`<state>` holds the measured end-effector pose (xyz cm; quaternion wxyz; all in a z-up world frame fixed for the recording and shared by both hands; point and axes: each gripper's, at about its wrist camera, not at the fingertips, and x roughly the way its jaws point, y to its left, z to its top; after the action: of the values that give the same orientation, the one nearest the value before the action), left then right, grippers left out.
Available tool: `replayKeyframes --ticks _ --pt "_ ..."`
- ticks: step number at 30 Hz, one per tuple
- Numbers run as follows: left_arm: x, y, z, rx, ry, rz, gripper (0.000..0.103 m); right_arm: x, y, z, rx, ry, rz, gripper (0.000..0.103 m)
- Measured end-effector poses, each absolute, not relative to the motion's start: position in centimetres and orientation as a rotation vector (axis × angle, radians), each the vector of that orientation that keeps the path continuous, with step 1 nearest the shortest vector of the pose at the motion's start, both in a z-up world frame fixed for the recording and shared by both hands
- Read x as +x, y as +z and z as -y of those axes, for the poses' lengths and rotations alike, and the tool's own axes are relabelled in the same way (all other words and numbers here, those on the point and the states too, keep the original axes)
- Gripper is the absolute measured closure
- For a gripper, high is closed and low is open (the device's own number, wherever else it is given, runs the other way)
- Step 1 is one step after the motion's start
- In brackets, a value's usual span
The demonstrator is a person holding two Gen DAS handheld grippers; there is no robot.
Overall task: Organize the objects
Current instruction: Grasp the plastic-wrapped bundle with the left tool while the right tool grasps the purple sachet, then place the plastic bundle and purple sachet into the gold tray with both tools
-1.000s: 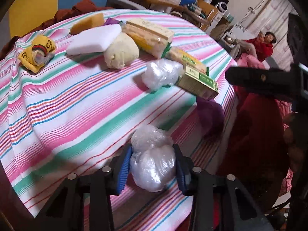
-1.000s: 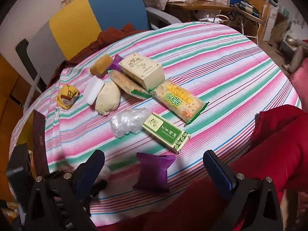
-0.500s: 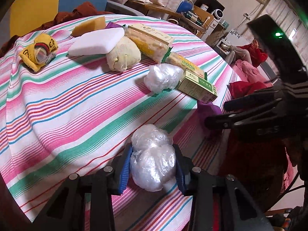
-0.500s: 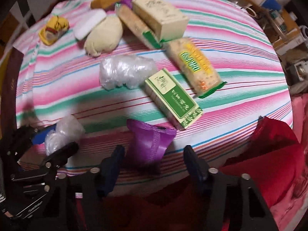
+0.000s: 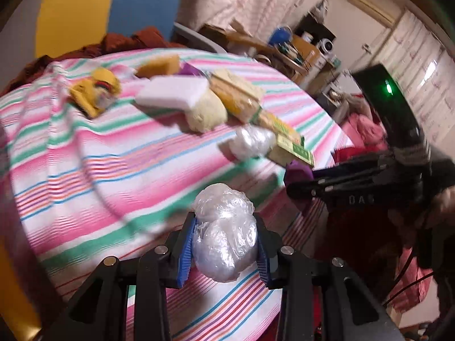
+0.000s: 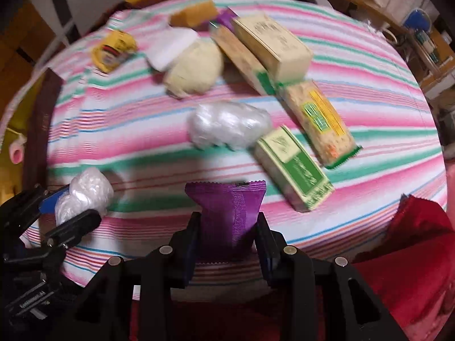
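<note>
Two grippers are loaded at this moment. The left gripper (image 5: 224, 244) is clamped on a clear plastic-wrapped bundle (image 5: 223, 228), which sits between its blue pads (image 5: 186, 251) and bulges past the fingertips. The right gripper (image 6: 227, 237) is closed on a purple snack packet (image 6: 227, 213), pinching its lower half; the crimped upper edge stands free ahead of the jaws.

Ahead of both grippers, on the striped tablecloth (image 6: 355, 65), lies the grouped stock: a second plastic bundle (image 6: 229, 128), a green box (image 6: 293, 167) just right of it, a cracker pack (image 6: 318, 120), a cream box (image 6: 273, 45), a pale dough-like lump (image 6: 194, 69), a white block (image 6: 170, 47), a tan sponge (image 6: 192, 14) and a yellow toy (image 6: 113, 48). In the right wrist view the left gripper is well left of the purple packet.

Judged step: carry each held item forward to its like.
- Keep both clamps firm; the wrap and foil are likely slippery and compressible.
- Lift clear of the cloth before travelling, so it does not drag.
- Approach the bundle ahead from the near side, to avoid nudging the green box.
- Keep the two grippers apart during transfer.
- Release only once the item rests on the cloth.
</note>
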<state>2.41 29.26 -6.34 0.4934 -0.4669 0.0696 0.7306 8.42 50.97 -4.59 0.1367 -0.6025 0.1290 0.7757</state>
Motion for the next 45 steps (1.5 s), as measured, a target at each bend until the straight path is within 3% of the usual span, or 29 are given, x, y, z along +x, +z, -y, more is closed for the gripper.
replayKeyframes --ticks 12,22,28,31,33,45 --pt "-1.6 -0.9 -18.0 -1.044 2.115 0.050 0.066 2.6 1.5 -39.8 -1.619 2.668 -0.370 0.066" --pt "-6.6 -1.0 -4.9 -1.113 2.501 0.186 0.066 -2.6 0.5 -29.7 -1.715 2.843 -0.271 0.066" --pt "-9.9 -2.3 0.1 -1.231 2.657 0.158 0.063 -3.8 -1.0 -25.9 -1.784 2.859 -0.208 0.063" --pt "-10.7 -3.2 1.3 -1.290 2.678 0.161 0.052 -4.0 -1.4 -24.8 -1.804 2.874 -0.216 0.047" --pt "-10.7 -3.7 1.7 -1.317 2.703 0.141 0.032 -4.0 -1.7 -24.2 -1.820 2.884 -0.214 0.037" --pt "-7.4 -2.5 1.5 -1.207 2.767 0.167 0.030 -2.5 -2.6 -22.9 -1.759 2.886 -0.133 0.022"
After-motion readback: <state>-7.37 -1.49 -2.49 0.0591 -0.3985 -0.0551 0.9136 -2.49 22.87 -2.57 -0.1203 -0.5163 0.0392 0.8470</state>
